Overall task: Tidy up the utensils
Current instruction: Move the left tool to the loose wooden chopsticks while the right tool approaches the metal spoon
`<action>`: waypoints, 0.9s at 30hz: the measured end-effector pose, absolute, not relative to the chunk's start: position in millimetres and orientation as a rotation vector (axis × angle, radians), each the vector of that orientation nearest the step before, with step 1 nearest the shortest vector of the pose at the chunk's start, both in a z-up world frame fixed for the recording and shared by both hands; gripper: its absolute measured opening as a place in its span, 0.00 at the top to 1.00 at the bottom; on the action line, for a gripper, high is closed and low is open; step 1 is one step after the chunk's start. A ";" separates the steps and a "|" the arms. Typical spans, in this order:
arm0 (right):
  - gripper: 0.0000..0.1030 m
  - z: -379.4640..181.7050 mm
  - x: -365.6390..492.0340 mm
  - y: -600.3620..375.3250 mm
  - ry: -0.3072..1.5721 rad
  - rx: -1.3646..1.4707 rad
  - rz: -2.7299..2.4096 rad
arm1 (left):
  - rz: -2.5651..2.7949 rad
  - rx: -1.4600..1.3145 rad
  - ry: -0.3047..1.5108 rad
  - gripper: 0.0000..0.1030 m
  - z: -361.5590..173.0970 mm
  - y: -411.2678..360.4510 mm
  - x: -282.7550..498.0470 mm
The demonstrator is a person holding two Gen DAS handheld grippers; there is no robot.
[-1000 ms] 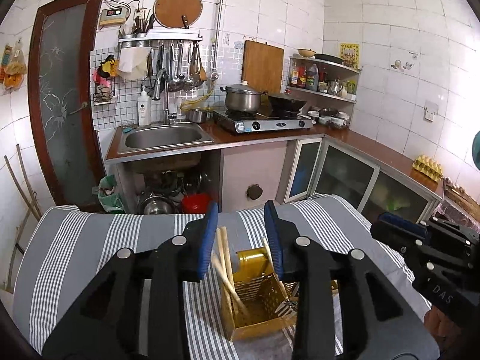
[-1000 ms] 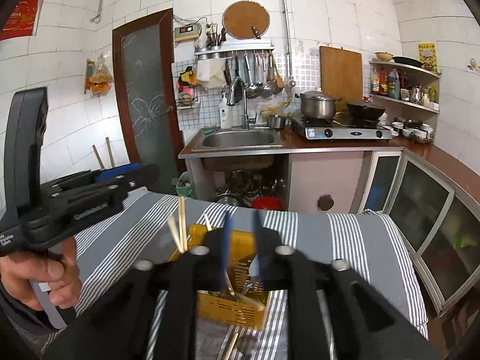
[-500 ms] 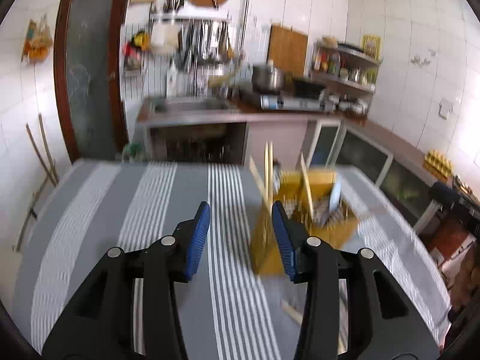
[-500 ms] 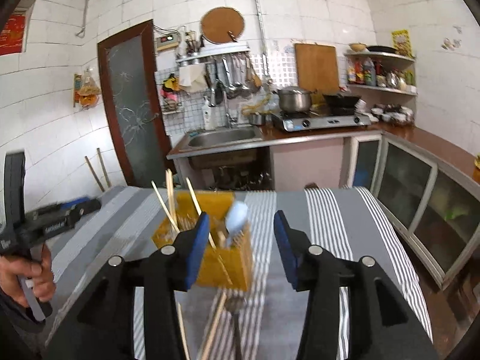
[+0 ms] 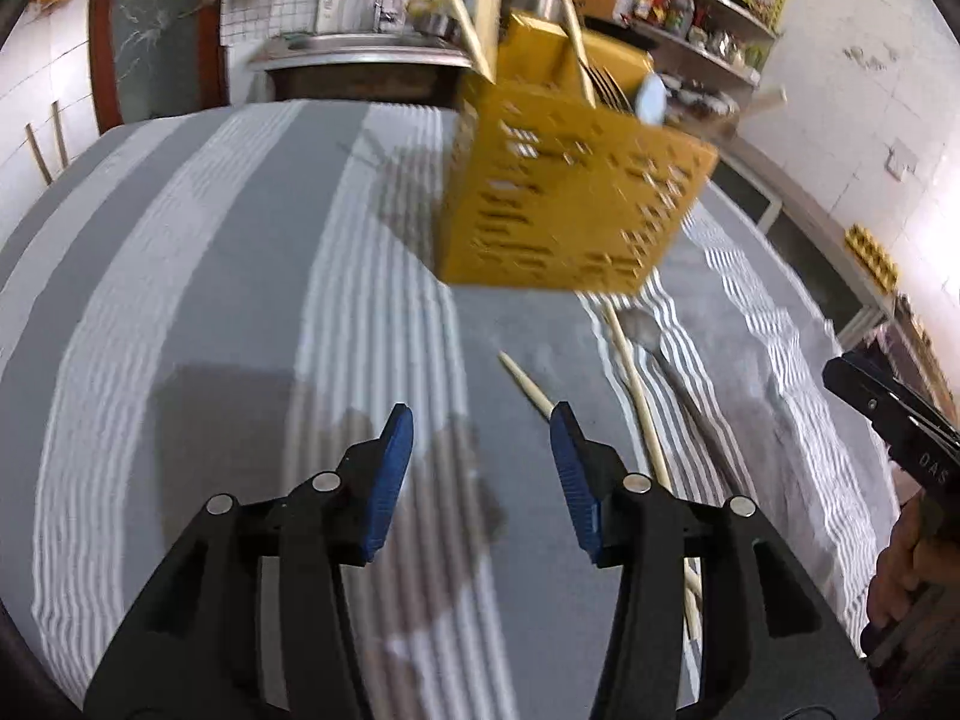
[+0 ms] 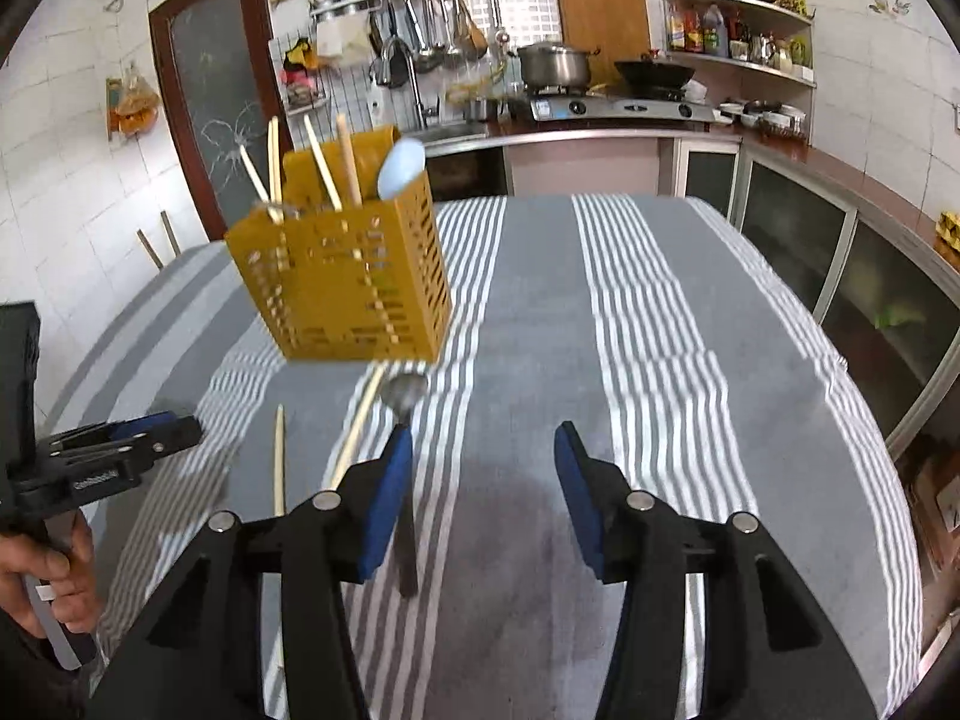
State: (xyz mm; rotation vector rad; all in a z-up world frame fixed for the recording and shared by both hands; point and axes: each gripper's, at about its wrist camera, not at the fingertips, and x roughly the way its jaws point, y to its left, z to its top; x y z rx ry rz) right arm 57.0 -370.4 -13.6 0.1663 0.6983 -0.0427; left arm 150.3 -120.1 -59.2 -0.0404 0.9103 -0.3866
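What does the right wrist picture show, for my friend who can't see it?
An open right gripper hovers over a striped tablecloth. Ahead stands a yellow utensil holder with chopsticks; a metal spoon and two loose chopsticks lie before it.

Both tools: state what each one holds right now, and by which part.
Nothing. The left tool and the right tool have just been opening and stand empty above the striped cloth; chopsticks and spoon lie loose.

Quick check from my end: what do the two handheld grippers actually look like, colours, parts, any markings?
Both match: the left gripper and right gripper have black plastic bodies, two fingers faced with ribbed blue pads, and round silver pivot bolts. White lettering marks the side of each body, partly legible. No cables show. A hand grips the left one's black handle.
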 end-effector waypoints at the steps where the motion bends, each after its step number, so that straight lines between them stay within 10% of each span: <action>1: 0.52 -15.6 59.3 -369.7 0.702 0.167 -0.042 | -0.393 -0.036 0.926 0.55 -63.7 -126.5 151.3; 11: 0.51 -31.0 73.7 -367.6 0.742 0.167 -0.025 | -0.413 0.006 1.009 0.55 -88.8 -176.8 168.4; 17: 0.51 -37.9 83.9 -365.3 0.759 0.166 -0.018 | -0.403 0.015 1.012 0.89 -98.8 -189.5 180.1; 27: 0.52 -50.9 105.6 -348.2 0.813 0.135 0.028 | -0.482 -0.069 0.968 0.96 -77.6 -201.8 201.4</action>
